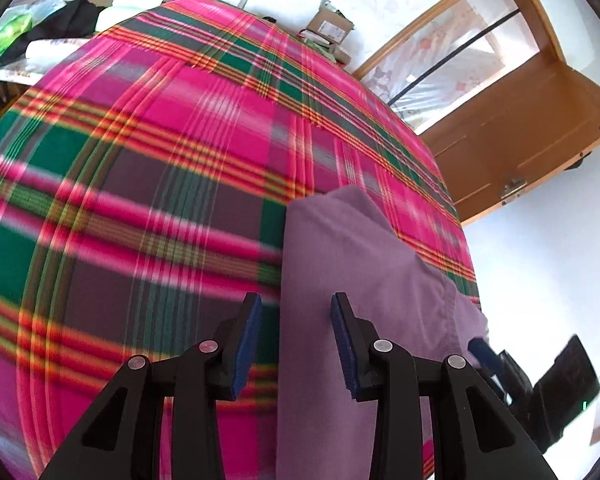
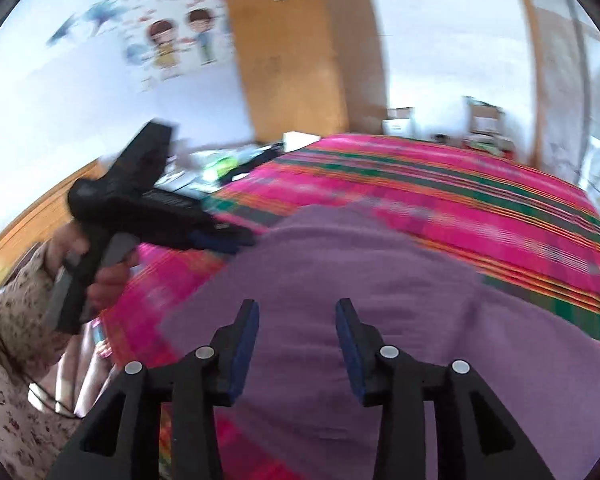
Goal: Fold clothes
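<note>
Black jaws with blue pads fill the bottom of both views. The left gripper (image 1: pixel 296 338) stands apart, with nothing between its pads; the folded edge of the purple cloth (image 1: pixel 352 264) runs under the gap and up away from it. The right gripper (image 2: pixel 297 344) is also apart and empty, and it hangs over the wide middle of the same cloth.

The cloth lies on a plaid bedspread (image 1: pixel 148 152), near the bed's right edge as the left camera sees it. It looks already folded at least once: a long band, with its long axis going away from the left gripper toward the far side of the bed, and a straight fold line on its left side. In the right view, the hand (image 2: pixel 100 264) that carries the left gripper sits at the left end of the cloth, so the two tools stand at opposite sides of it.

My judgement is that the next fold must go across the long axis, so each tool should take a near corner. The right one is nearer to the cloth's middle, the left one nearer to its folded edge.
</note>
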